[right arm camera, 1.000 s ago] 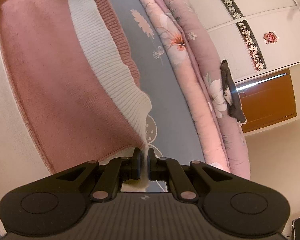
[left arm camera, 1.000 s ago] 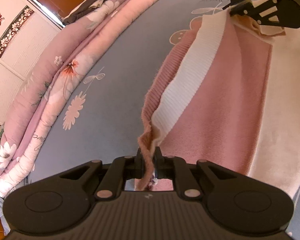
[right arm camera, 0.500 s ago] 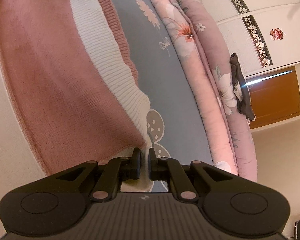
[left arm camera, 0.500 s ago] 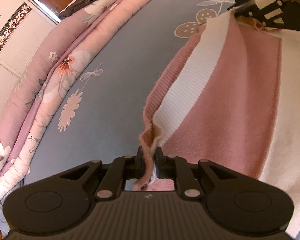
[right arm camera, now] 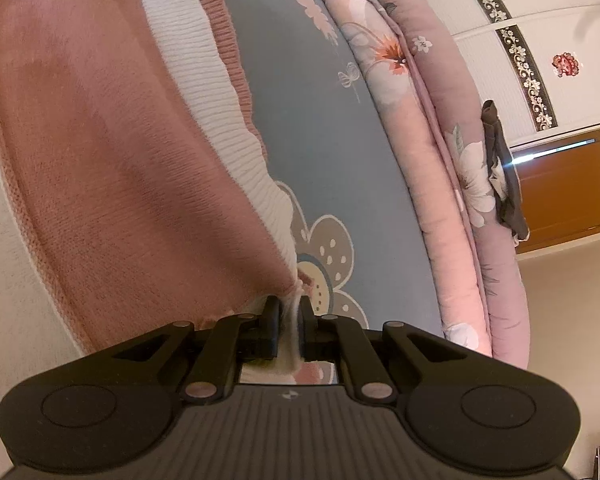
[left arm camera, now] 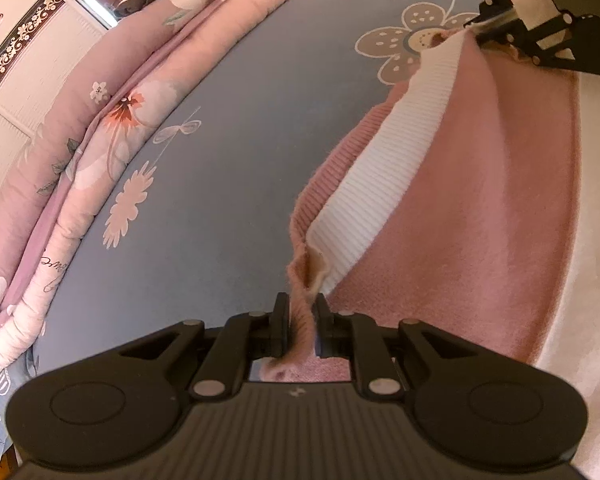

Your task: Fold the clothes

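A pink and cream knit sweater point(left arm camera: 480, 208) lies on the blue-grey sheet point(left arm camera: 228, 184), its white ribbed hem point(left arm camera: 380, 184) stretched between both grippers. My left gripper point(left arm camera: 302, 308) is shut on one hem corner, with pink knit bunched between its pads. In the same view my right gripper point(left arm camera: 480, 30) pinches the far corner at top right. The right wrist view shows the right gripper point(right arm camera: 287, 312) shut on cream and pink cloth of the sweater point(right arm camera: 100, 160), just above a flower print on the sheet point(right arm camera: 320, 140). The hem point(right arm camera: 204, 80) runs away from it towards the top.
A rolled pink floral quilt point(left arm camera: 80, 140) borders the sheet along its far side, also seen as the quilt point(right arm camera: 440, 160) in the right wrist view. A dark garment point(right arm camera: 504, 184) lies on top of it. Beyond stand a white wardrobe point(right arm camera: 540, 8) and an orange door point(right arm camera: 564, 192).
Both grippers have sunk towards the sheet with the hem still pinched. The sheet and its flower print look nearer, and the hem sags more between them.
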`<state>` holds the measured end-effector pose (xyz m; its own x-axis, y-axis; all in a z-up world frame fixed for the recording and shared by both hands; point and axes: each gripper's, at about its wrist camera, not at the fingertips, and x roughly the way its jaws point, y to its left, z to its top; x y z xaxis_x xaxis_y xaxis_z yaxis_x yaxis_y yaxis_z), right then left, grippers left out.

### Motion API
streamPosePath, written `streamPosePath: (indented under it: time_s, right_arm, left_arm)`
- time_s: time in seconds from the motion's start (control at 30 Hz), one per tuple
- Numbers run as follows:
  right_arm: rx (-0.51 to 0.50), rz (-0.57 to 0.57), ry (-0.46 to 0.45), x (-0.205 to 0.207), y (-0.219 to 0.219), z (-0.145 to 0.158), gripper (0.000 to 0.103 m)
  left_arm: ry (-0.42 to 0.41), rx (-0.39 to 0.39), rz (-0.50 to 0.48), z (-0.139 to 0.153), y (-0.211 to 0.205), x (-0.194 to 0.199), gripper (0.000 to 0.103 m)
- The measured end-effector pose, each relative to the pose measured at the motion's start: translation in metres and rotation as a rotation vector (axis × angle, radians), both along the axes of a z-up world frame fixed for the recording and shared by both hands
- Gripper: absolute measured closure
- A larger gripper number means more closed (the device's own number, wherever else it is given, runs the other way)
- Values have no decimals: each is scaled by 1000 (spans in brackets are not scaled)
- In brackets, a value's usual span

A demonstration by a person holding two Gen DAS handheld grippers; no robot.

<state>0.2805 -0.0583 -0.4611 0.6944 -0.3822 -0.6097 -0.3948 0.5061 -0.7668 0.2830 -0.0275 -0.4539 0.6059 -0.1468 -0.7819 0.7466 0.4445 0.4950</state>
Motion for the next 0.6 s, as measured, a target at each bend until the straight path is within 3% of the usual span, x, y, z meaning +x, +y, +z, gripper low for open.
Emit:
streamPosePath:
  time_s: [0.6]
  right_arm:
    - [2, -5, -1, 3, -1, -7, 92]
  left_arm:
    - [-5, -26, 11, -2, 2, 7, 87]
